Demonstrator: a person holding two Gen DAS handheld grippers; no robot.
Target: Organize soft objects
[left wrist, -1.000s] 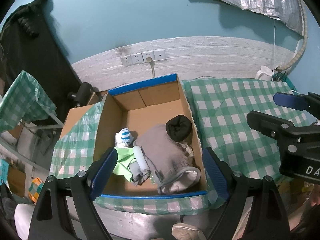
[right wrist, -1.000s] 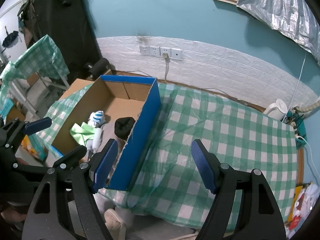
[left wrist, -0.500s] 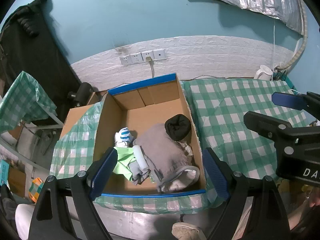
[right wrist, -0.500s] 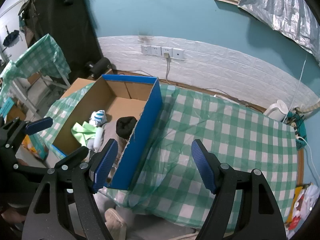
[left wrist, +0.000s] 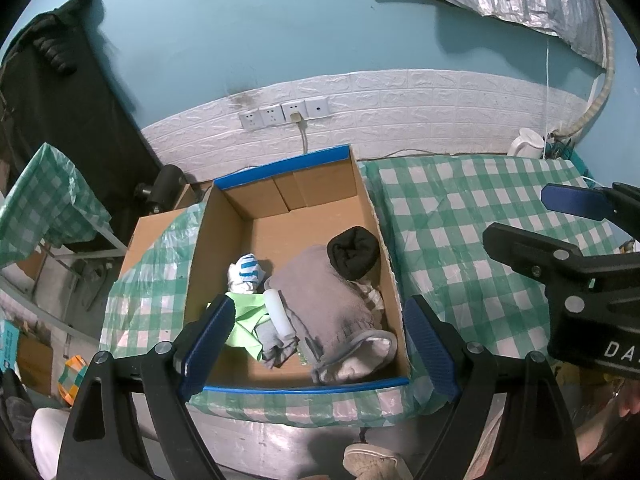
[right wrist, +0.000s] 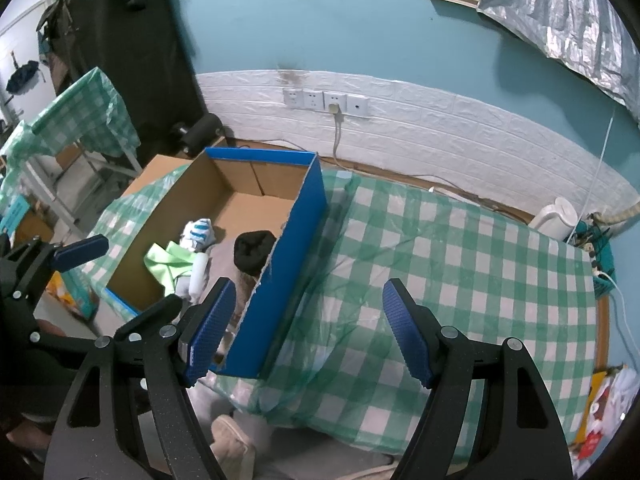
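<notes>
Both the left gripper point(left wrist: 316, 342) and right gripper point(right wrist: 306, 330) hung open and empty above the table's point(right wrist: 460, 264) near edge — all the soft things lay in the box point(left wrist: 224, 236), so the next move was probably sorting them.

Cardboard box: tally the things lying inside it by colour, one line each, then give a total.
Inside the cardboard box:
Black bundle: 1
Grey garment: 1
Green cloth: 1
Blue-and-white striped roll: 1
White bottle: 1
Total: 5, as far as the pile shows.

Green-white checked tablecloth point(right wrist: 460, 264), blue-edged box point(left wrist: 280, 168)
</notes>
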